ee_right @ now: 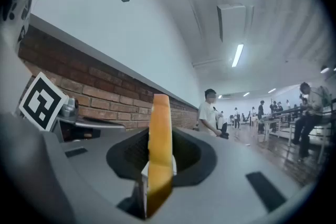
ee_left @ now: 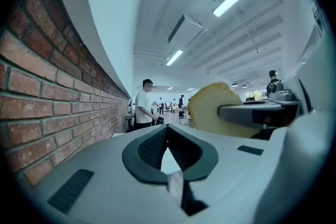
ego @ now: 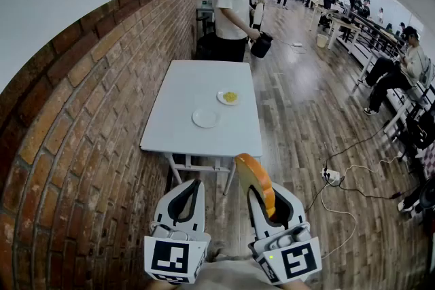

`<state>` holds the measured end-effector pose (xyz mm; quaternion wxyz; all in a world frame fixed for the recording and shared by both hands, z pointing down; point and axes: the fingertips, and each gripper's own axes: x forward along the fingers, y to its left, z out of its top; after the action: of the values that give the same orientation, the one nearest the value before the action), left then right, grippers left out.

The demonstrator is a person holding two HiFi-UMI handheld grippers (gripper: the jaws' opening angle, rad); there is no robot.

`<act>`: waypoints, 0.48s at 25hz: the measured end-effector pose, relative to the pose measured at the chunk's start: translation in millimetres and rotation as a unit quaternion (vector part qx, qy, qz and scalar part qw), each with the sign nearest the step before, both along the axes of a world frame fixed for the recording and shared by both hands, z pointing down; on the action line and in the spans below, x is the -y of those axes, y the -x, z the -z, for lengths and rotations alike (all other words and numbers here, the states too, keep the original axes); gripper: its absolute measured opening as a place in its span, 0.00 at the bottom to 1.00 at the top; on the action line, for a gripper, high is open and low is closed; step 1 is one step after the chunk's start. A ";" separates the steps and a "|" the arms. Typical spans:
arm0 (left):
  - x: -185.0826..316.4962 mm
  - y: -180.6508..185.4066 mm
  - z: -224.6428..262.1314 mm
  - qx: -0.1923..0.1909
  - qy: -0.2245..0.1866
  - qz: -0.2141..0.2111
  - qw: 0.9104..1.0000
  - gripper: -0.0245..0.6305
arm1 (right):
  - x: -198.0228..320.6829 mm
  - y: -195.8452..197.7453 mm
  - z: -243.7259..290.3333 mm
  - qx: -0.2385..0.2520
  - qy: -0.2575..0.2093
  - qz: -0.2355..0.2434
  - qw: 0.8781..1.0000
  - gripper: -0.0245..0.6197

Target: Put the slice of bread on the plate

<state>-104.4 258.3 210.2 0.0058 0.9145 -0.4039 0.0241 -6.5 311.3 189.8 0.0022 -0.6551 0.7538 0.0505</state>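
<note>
The right gripper (ego: 262,195) has its jaws clenched on the bread (ego: 253,174), held upright on edge, well short of the surface (ego: 182,88). The left gripper's (ego: 189,188) jaws are closed on nothing. An empty plate (ego: 205,118) sits on the surface beside a plate of yellow food (ego: 230,98).
</note>
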 end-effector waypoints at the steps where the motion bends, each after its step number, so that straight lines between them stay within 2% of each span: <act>1: 0.7 -1.0 0.0 0.000 0.001 0.000 1.000 0.05 | 0.8 -0.4 -0.5 0.000 0.001 0.000 1.000 0.19; 12: 5.1 -10.1 -4.4 0.010 0.004 0.001 1.000 0.05 | 8.9 -6.6 -3.5 0.005 0.006 0.008 1.000 0.18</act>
<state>-94.3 253.2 214.7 0.0056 0.9138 -0.4045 0.0351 0.1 302.4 193.3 0.0024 -0.6491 0.7595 0.0433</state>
